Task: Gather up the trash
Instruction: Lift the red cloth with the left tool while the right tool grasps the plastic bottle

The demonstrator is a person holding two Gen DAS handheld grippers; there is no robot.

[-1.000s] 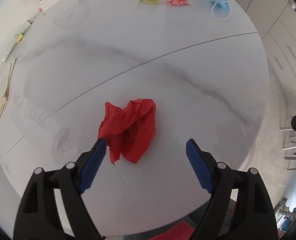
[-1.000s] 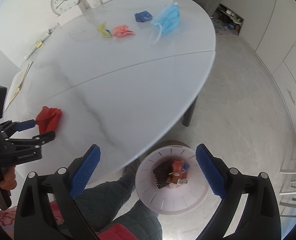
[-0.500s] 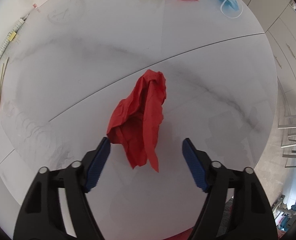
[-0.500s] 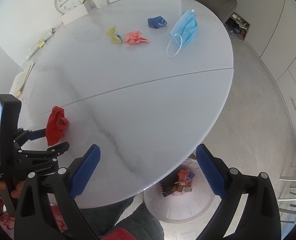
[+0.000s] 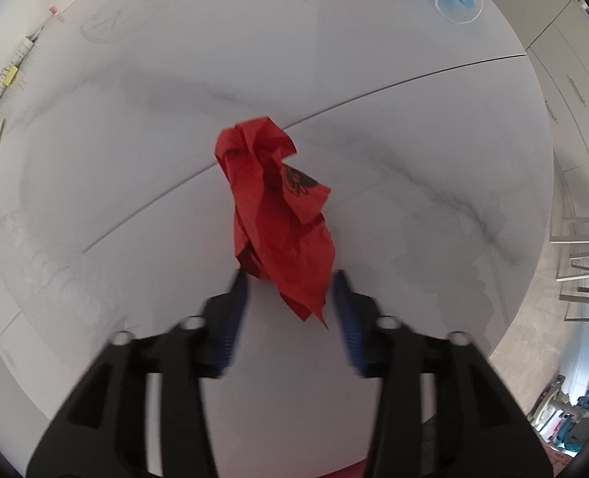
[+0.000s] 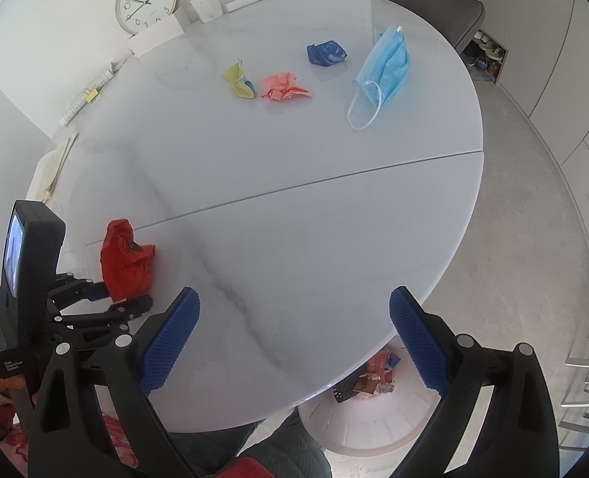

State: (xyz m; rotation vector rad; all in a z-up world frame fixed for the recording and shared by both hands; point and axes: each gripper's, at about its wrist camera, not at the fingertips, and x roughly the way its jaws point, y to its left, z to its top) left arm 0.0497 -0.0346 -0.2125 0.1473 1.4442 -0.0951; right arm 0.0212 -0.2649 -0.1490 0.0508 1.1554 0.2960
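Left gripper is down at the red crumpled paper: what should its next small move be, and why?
Probably finish closing. The left gripper has just been closing, with the red paper between its jaws on the table, but a gap still shows beside each pad, so nothing is pinched yet.

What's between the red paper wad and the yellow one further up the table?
Only bare marble tabletop, crossed by the table's seam, lies between the red paper wad and the yellow wad; the right wrist view shows it.
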